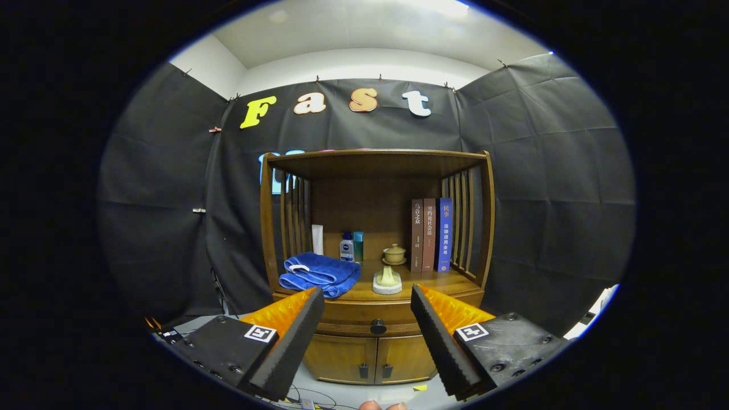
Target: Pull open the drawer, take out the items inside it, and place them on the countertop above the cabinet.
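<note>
I hold the gripper (367, 319) spread wide and empty, its two ridged, wedge-shaped fingers (296, 336) framing the cabinet (376, 267) straight ahead and well apart from it.

The cabinet is warm brown wood with a smooth sheen, slatted side rails and a flat top board. Its drawer (364, 316) sits closed, the curved front showing between the fingers, with a round dark knob (378, 327) centred just ahead of the gap. Below it are two small doors (373, 359) with dark pulls.

On the table surface (438, 282) above the drawer, beyond the left finger: a folded blue towel (320, 274), soft and plush, overhanging the front edge slightly. Behind it a white tube (317, 239), a small white-and-blue bottle (347, 247) and a teal bottle (358, 246). Beyond the gap: a pale rounded object on a white pad (387, 281), possibly ceramic, too small to tell, and a cream lidded cup on a saucer (394, 254). Beyond the right finger three books (431, 234) stand upright, two brown and one blue.

Black creased cloth (541, 171) walls the booth; white ceiling (353, 34) above, pale floor (364, 393) with cables below.
</note>
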A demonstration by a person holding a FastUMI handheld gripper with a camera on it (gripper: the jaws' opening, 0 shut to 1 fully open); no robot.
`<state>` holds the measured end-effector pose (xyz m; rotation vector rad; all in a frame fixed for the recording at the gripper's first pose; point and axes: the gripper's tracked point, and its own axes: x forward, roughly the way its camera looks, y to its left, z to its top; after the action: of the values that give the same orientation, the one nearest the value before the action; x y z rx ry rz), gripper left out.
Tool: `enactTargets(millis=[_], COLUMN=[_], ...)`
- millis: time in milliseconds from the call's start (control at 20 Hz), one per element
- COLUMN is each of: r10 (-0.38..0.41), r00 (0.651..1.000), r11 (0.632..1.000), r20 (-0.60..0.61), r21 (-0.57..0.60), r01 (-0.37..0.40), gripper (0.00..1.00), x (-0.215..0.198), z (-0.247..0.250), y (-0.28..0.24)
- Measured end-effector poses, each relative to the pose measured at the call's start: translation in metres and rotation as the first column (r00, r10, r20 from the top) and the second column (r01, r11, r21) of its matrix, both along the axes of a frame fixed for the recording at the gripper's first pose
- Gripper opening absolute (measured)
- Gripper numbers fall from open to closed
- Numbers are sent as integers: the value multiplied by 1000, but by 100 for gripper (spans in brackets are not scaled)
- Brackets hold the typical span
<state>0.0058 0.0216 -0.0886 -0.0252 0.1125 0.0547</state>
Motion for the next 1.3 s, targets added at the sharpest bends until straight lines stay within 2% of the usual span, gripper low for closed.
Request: enactTargets(millis=[1300], r10=[-12], r00=[1000], r11=[1000], r20=[5], r21=[1], r01=[12], gripper=[99], x=[0], z=[3], y=[-1])
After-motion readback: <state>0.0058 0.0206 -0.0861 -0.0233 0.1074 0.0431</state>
